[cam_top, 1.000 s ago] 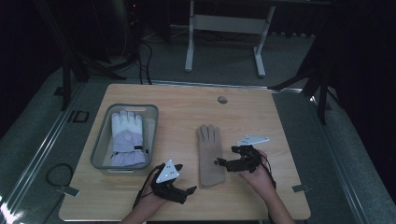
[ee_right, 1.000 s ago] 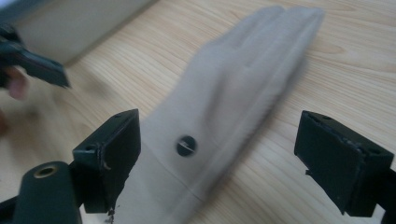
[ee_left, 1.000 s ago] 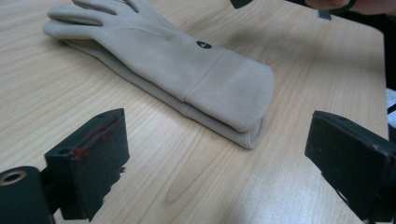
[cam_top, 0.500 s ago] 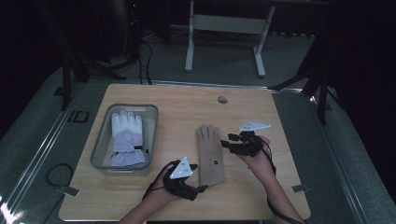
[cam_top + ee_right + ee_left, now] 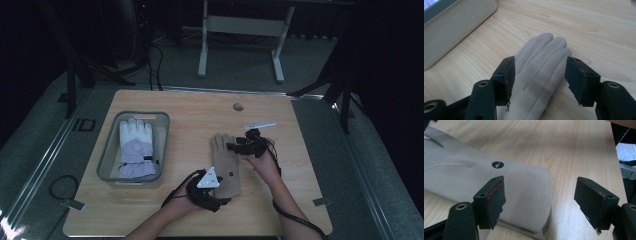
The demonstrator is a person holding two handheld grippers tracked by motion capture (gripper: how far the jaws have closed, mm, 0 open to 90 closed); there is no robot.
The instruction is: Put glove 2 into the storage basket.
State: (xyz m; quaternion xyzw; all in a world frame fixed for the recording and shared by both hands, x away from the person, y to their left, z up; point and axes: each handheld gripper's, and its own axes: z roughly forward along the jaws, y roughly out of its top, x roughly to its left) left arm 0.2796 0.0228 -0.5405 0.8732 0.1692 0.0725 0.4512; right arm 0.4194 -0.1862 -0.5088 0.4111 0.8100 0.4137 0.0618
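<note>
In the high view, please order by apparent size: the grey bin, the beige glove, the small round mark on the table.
1. Grey bin, clearly the largest.
2. Beige glove, lying flat.
3. Small round mark, farther from the camera, yet plainly the smallest.

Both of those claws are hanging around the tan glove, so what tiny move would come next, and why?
Probably lower both and pinch. The left gripper stands open over the tan glove at its cuff, the right gripper open over its fingers; both jaws have just been changing width, gripping nothing yet.
</note>
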